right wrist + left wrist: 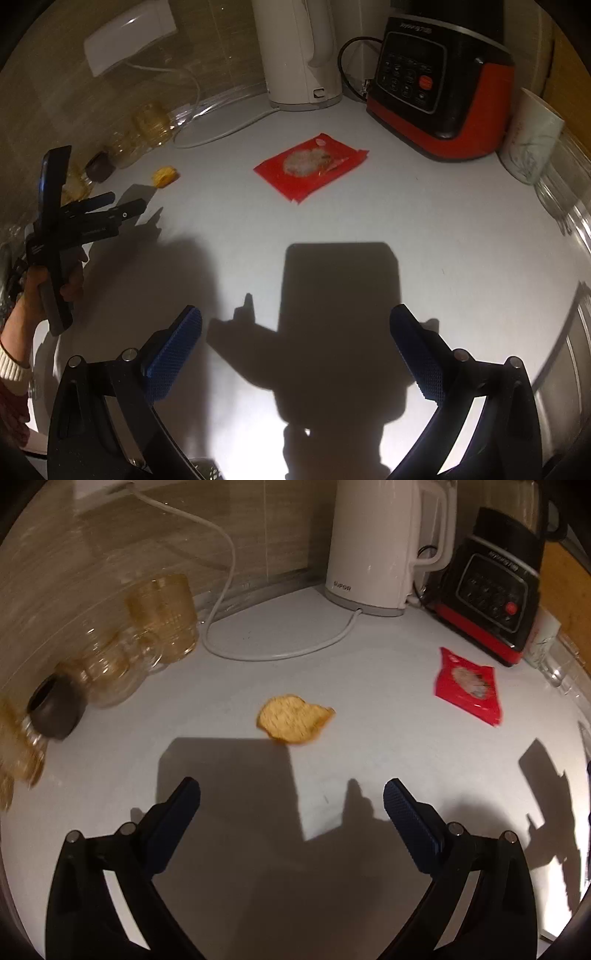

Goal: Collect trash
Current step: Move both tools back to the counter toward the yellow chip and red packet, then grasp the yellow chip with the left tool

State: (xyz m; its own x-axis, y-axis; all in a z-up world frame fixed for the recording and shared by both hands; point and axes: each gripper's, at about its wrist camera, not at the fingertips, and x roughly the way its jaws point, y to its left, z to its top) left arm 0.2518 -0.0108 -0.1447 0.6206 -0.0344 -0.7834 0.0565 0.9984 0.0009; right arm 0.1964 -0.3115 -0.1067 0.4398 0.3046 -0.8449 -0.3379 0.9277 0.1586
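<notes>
A yellow-orange scrap of peel lies on the white counter, a short way ahead of my open left gripper, which holds nothing. To its right lies a red snack wrapper with a clear window. In the right wrist view the same wrapper lies well ahead of my open, empty right gripper. The peel shows small at the left there, just beyond the left gripper, held in a person's hand.
A white kettle with its looping cord and a black-and-red appliance stand at the back wall. Amber glass jars crowd the left. A pale cup and clear glassware line the right edge.
</notes>
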